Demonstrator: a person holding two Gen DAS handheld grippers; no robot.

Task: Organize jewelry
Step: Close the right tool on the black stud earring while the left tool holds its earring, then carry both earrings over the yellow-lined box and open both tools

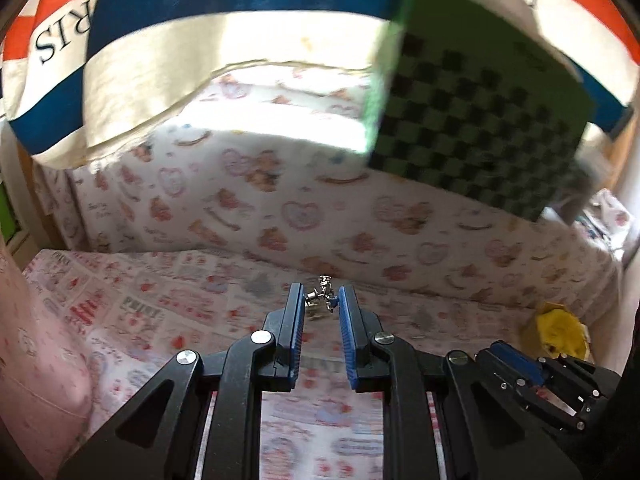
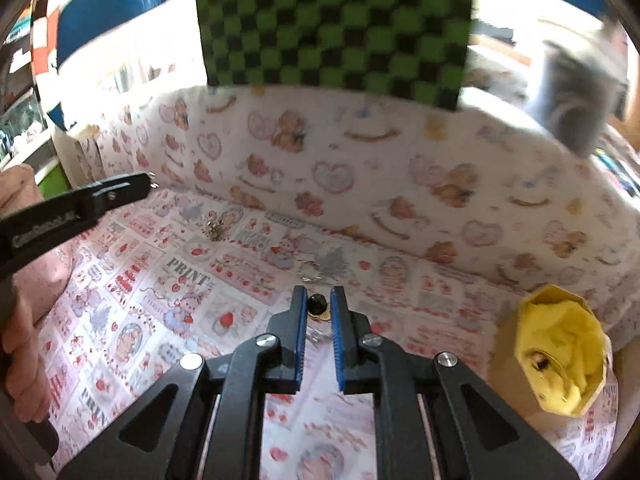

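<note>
- Jewelry on show is small, light metal: stiff enough not to crush, but slippery and quick to roll or snag on cloth. Each piece wants a pinch across its widest part, right at the pad tips.
- Left tongs are clamped on a small silver piece, gripped by its edges at the very tips. Seen from the right wrist, they hang above the far left of the surface.
- Right tongs stand narrowly apart with a black-and-gold piece between the tips. I cannot tell whether it is pinched or simply lying on the cloth underneath.
- Silver ring lies flat just beyond the right tongs; being thin, it would probably be best taken across its rim.
- Silver cluster sits far left on the cloth, knobbly and easier to catch.
- Yellow box stands open at the near right, with something small and dark inside.
- Count: four loose pieces (one in the left tongs, one at the right tongs, one ring, one cluster) and one box.
</note>
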